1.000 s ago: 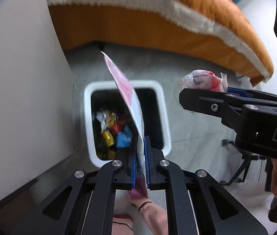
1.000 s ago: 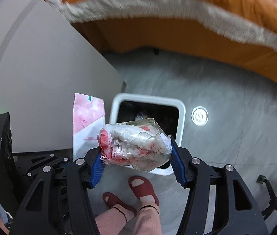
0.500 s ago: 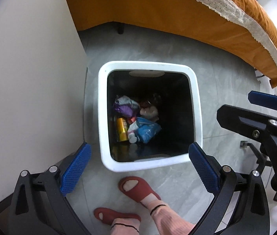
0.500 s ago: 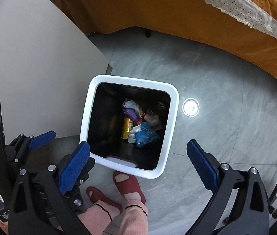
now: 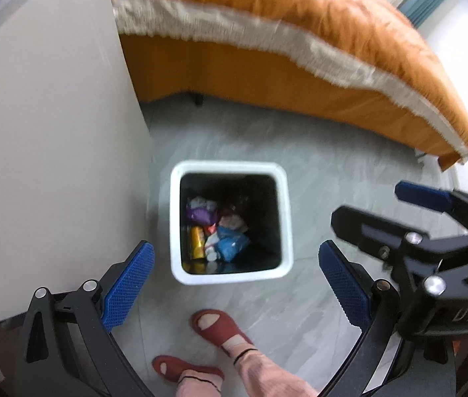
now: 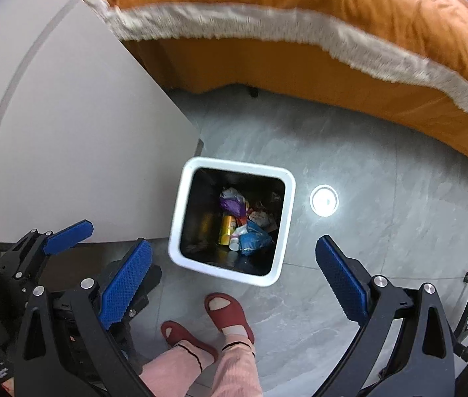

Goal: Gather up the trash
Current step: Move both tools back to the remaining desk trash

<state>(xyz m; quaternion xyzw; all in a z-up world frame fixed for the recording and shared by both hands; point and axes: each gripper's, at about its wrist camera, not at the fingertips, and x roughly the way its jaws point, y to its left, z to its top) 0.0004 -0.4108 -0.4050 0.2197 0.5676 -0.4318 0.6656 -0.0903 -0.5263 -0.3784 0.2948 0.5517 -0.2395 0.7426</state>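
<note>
I see the white bin at frame centre, holding trash (purple wrapper, yellow can, blue bag). My left gripper and right gripper frame it, fingers spread wide, nothing between them.

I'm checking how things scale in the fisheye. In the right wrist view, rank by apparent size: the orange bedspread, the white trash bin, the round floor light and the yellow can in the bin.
1. orange bedspread
2. white trash bin
3. and 4. round floor light and yellow can: alike, unranked.
</note>
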